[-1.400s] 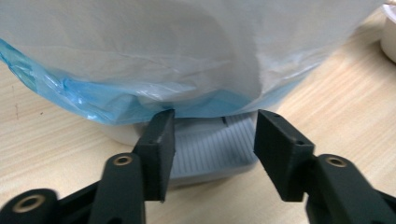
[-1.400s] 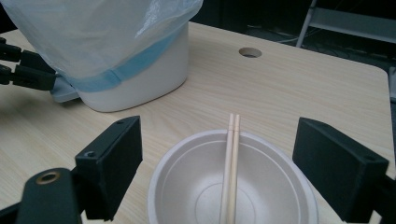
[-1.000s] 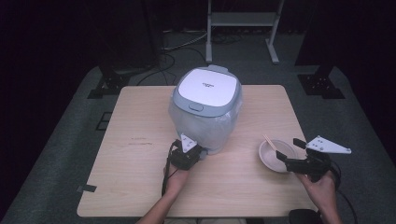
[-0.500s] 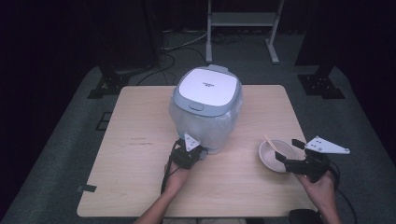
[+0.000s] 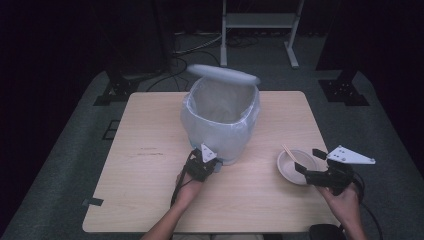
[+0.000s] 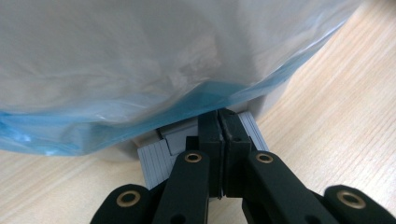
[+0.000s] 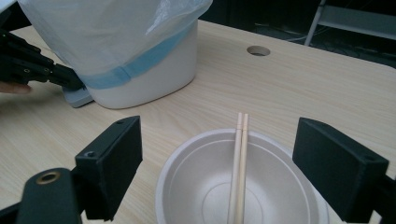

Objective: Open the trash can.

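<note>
Bin lid up, bowl waiting by the right tool

The left tool (image 5: 202, 164), clenched with jaws together, presses the grey pedal (image 6: 163, 154) at the foot of the bin (image 5: 220, 120) mid-counter (image 5: 150, 150). The right tool (image 7: 219, 163) is released, jaws wide on either side of the bowl (image 7: 205, 186) just ahead; chopsticks (image 7: 239, 163) point along its approach (the pedal contact reads best in the left gripper view).

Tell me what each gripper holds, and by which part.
Nothing is held. The left gripper, jaws shut, presses the bin's pedal; the right gripper is open around the bowl.
</note>
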`<state>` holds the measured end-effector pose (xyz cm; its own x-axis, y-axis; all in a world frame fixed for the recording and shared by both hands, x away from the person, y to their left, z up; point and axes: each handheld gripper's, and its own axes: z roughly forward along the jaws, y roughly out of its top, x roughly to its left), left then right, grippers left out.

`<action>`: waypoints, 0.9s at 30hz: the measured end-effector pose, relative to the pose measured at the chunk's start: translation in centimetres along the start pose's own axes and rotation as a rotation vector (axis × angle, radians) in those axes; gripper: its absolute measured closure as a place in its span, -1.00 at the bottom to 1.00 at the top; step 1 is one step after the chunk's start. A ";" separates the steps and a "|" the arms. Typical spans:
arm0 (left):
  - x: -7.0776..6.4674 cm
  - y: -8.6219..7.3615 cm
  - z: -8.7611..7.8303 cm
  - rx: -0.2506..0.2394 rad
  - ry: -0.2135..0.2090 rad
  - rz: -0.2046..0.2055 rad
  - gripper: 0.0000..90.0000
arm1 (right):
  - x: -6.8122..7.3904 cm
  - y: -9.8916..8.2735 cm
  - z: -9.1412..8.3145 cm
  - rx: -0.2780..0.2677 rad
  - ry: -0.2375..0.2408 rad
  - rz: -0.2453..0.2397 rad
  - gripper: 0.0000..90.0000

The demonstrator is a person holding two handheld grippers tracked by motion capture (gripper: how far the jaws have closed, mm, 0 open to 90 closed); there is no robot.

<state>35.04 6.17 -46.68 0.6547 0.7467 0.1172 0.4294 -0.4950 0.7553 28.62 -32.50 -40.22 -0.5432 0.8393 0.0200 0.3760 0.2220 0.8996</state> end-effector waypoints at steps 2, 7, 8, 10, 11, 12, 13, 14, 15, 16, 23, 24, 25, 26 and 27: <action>0.1 0.1 0.2 0.015 -0.007 -0.006 0.99 | 0.0 0.0 0.2 0.009 0.006 -0.002 -0.67; 0.4 0.2 0.3 0.021 -0.028 -0.014 0.99 | -0.1 0.0 0.6 0.038 0.029 -0.015 -0.67; 0.3 0.2 0.3 0.020 -0.026 -0.010 0.99 | -0.2 0.0 0.6 0.042 0.036 -0.018 -0.67; 0.3 0.1 0.3 0.012 -0.021 -0.009 0.99 | -0.4 0.0 0.8 0.058 0.054 -0.015 -0.68; 0.2 0.1 0.3 0.015 -0.016 0.000 0.99 | -0.5 0.0 0.9 0.068 0.057 -0.013 -0.67; 0.2 0.1 0.3 0.017 -0.013 0.004 0.99 | -0.5 0.1 1.1 0.077 0.062 -0.017 -0.67; 0.2 0.1 0.3 0.017 -0.014 0.001 0.99 | -0.6 0.1 1.3 0.088 0.065 -0.020 -0.66; 0.2 0.1 0.3 0.017 -0.015 0.000 0.99 | -0.6 0.1 1.5 0.100 0.066 -0.022 -0.66; 0.2 0.1 0.3 0.013 -0.018 -0.004 0.99 | -0.7 0.0 1.8 0.115 0.066 -0.028 -0.62; 0.3 0.0 0.3 0.010 -0.022 -0.009 0.99 | -0.8 0.0 2.0 0.129 0.071 -0.028 -0.56; 0.5 0.1 0.3 0.018 -0.037 -0.006 0.99 | -1.7 -0.1 3.5 0.212 0.056 0.007 -0.30; 0.5 0.1 0.3 0.016 -0.036 -0.007 0.99 | -1.9 -0.1 3.7 0.219 0.052 0.007 -0.25; 0.4 0.1 0.3 0.012 -0.034 -0.009 0.99 | -2.0 -0.2 3.9 0.232 0.044 0.013 -0.20; 0.4 0.0 0.3 0.008 -0.031 -0.009 0.99 | -2.2 -0.2 4.2 0.247 0.049 0.021 -0.16; 0.4 0.0 0.3 0.007 -0.029 -0.009 0.99 | -2.3 -0.3 4.5 0.264 0.053 0.022 -0.09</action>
<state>35.46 6.34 -46.83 0.6686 0.7380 0.0911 0.4396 -0.4911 0.7520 33.11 -32.27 -42.52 -0.5685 0.8199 0.0677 0.5671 0.3310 0.7542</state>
